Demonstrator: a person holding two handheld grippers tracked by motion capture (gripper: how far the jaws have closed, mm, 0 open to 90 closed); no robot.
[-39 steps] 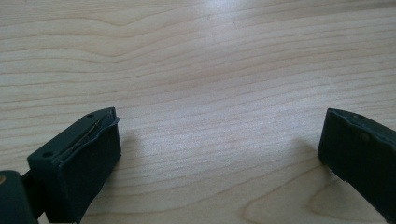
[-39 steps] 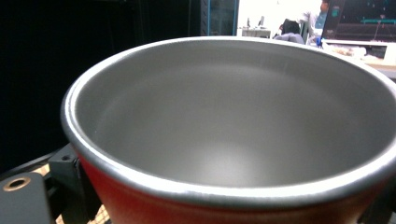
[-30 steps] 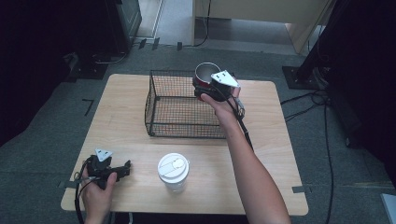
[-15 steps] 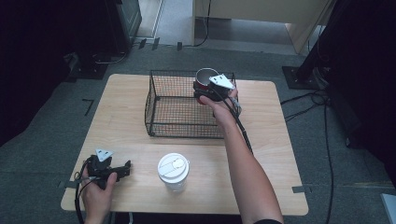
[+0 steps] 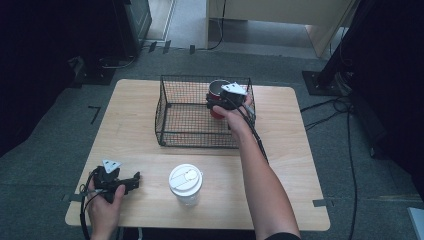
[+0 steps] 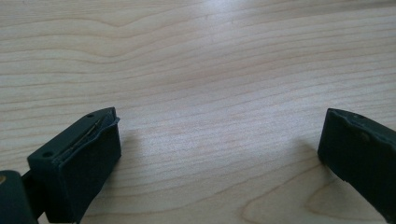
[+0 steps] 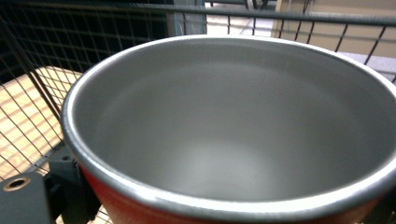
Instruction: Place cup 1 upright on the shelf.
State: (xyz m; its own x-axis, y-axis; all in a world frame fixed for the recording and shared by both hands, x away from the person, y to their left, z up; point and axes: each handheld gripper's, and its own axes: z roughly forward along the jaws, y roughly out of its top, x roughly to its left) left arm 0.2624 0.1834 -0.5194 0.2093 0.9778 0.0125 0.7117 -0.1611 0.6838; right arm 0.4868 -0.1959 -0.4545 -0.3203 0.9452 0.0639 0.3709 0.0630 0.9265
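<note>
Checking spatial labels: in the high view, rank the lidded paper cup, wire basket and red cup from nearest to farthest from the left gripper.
1. Lidded paper cup, just right of the left gripper.
2. Wire basket, farther back on the table.
3. Red cup, inside the basket's far right corner.

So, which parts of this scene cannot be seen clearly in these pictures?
- High view: the lower part of the red cup is hidden by the right tongs and the basket wire.
- Right gripper view: the cup's outer side and base are cut off by the bottom edge.
- High view: print on the white lidded cup is too small.
</note>
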